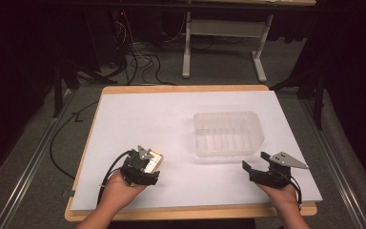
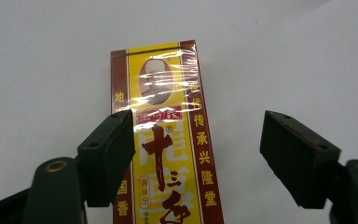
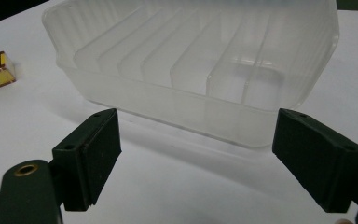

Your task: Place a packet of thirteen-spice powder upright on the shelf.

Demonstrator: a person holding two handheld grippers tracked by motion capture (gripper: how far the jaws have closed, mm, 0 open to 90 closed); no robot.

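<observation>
Left gripper view — glossy rectangular box [image 2: 168,135], ribbed translucent tub [image 1: 228,133].

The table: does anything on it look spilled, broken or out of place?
Nothing stands out. The clear plastic bin sits upright and empty, and the yellow-and-red box lies flat, intact, between the open left gripper.

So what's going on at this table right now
A person holds a claw in each hand over a white-covered table. The left claw is open around a yellow and brown box lying flat, one jaw over its edge, nothing gripped yet. The right claw is open too, pointing at an empty clear plastic bin just ahead of it.
</observation>
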